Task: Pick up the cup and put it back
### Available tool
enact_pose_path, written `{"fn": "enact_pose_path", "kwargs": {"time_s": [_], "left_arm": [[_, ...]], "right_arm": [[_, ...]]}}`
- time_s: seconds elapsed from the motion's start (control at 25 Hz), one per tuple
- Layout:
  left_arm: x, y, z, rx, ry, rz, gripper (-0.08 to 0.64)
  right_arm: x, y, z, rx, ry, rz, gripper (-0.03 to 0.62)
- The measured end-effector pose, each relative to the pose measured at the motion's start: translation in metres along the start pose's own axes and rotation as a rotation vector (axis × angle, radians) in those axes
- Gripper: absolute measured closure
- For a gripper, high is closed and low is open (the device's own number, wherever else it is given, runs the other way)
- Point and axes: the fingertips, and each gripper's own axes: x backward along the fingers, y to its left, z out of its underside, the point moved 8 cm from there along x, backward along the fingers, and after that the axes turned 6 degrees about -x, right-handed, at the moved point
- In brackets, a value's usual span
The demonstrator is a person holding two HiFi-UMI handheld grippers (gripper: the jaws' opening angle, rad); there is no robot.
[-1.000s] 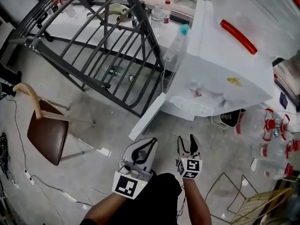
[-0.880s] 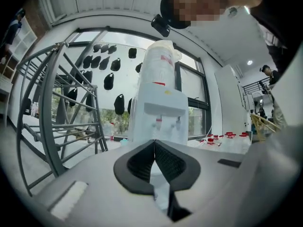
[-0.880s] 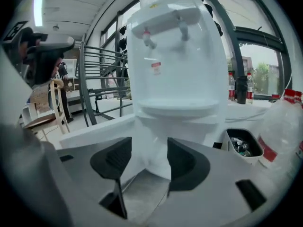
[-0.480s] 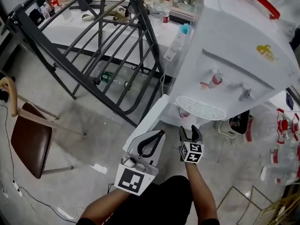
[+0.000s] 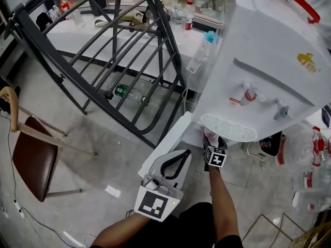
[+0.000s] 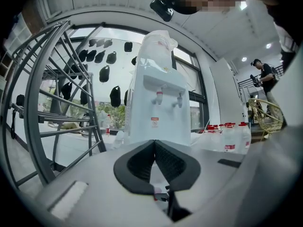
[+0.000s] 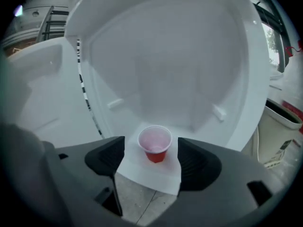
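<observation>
Small red plastic cup (image 7: 155, 144) stands upright, mouth up, untouched between the opening jaws of the right gripper (image 7: 151, 150), which has moved forward; left gripper (image 6: 154, 148) pressed together.

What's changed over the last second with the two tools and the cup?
The right tool has reached forward beneath the drip tray toward the open cabinet; its jaws are opening, with the red cup just ahead between them, untouched. Nothing gripped yet. The left tool stays shut, held low.
</observation>
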Motion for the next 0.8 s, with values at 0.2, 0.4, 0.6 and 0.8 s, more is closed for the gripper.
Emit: {"fn": "enact_pose_path", "kwargs": {"time_s": [0.2,0.4,0.6,0.8], "left_arm": [[-0.006,0.008,0.005,0.056,-0.017,-0.019,0.553],[-0.004,0.015,0.007,0.070,-0.016,-0.027,0.552],[-0.002,0.018,0.010,0.065,-0.004,-0.022,0.554],[0.000,0.017,0.009,0.046,0.000,-0.012,0.552]], "right_arm": [[-0.029,-0.008,-0.002,0.009,0.034,0.026,0.252],[-0.047,-0.006,0.000,0.013,0.055,0.033,0.250],[-0.055,-0.006,0.002,0.042,0.077,0.069,0.252],[-0.051,-0.007,0.000,0.068,0.067,0.075,0.261]]}}
